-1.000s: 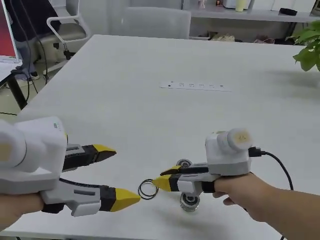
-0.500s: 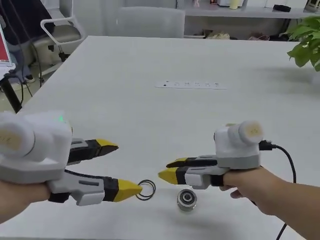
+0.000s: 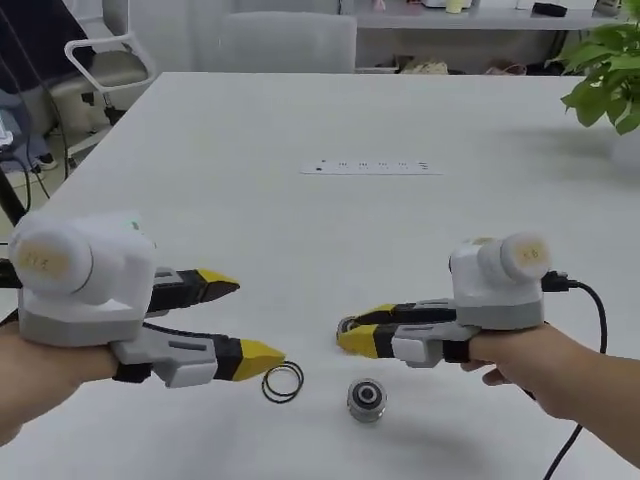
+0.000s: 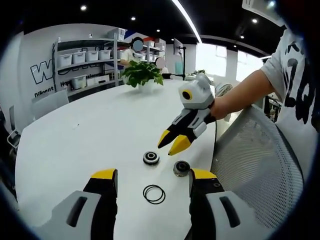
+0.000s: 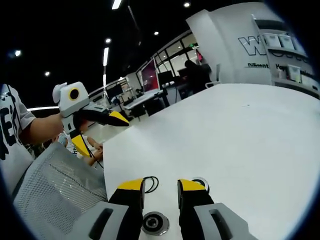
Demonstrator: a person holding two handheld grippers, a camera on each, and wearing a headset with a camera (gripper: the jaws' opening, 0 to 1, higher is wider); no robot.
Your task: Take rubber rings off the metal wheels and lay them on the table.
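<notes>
Two thin black rubber rings (image 3: 283,382) lie overlapping on the white table (image 3: 330,230), and they also show as rubber rings (image 4: 154,194) in the left gripper view. A metal wheel (image 3: 366,397) stands just right of them. The left gripper view has two wheels, one (image 4: 151,158) farther off and one (image 4: 181,168) nearer. My left gripper (image 3: 255,320) is open wide, its lower tip just above and left of the rings. My right gripper (image 3: 345,333) is open by a narrow gap, holds nothing and hovers above the wheel. In the right gripper view a wheel (image 5: 154,222) sits low between the jaws.
A flat white strip with small marks (image 3: 370,166) lies mid-table. Chairs (image 3: 290,42) stand at the far edge and a green plant (image 3: 600,85) at the back right. The table's near edge runs just under my hands. A mesh chair back (image 4: 255,165) is close behind.
My right gripper has drawn back to the right and upward, away from the rings it was nearly touching. The left gripper has hardly moved. Rings and wheel lie as before.
</notes>
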